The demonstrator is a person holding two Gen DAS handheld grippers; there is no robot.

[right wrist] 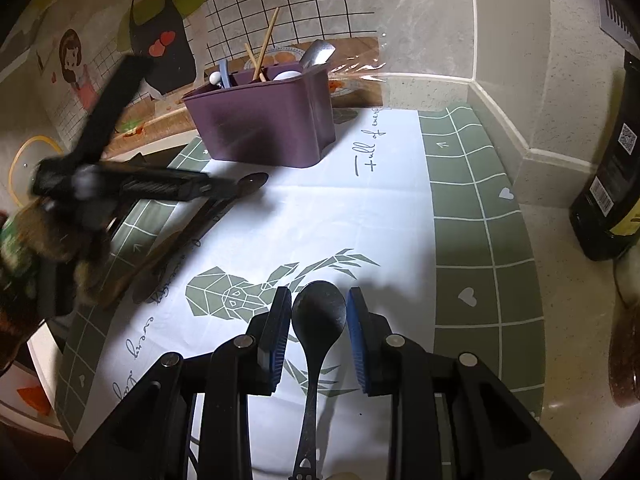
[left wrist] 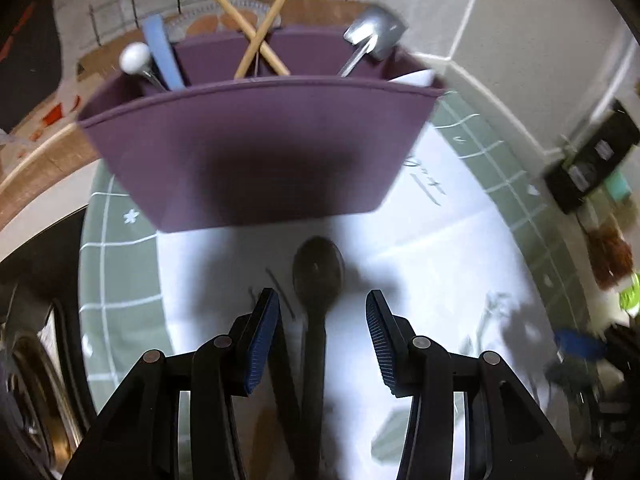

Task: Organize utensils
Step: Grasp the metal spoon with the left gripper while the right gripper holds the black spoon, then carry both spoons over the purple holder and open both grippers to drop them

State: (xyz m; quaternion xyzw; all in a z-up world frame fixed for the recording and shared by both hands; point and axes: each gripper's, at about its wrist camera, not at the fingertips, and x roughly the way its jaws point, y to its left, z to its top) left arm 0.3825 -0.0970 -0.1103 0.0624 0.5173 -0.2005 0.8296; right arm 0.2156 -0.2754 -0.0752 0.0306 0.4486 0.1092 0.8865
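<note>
A purple utensil caddy (left wrist: 248, 152) stands on a green and white mat (left wrist: 440, 280); it also shows in the right wrist view (right wrist: 264, 124). It holds wooden chopsticks (left wrist: 260, 28), a metal spoon (left wrist: 372, 36), a blue handle (left wrist: 162, 52) and a white-knobbed tool (left wrist: 135, 58). My left gripper (left wrist: 322, 320) is open, its fingers either side of a dark spoon (left wrist: 318, 276) lying on the mat. My right gripper (right wrist: 319, 320) is open around another dark spoon (right wrist: 319, 312) lying on the mat. The left gripper (right wrist: 224, 188) appears blurred at the left of the right wrist view.
A wooden spoon (right wrist: 144, 264) and other dark utensils (right wrist: 200, 220) lie at the mat's left side. A dark bottle (right wrist: 612, 184) stands at the right on the counter. A tiled wall (right wrist: 320, 0) rises behind the caddy. A sink edge (left wrist: 36, 360) lies left.
</note>
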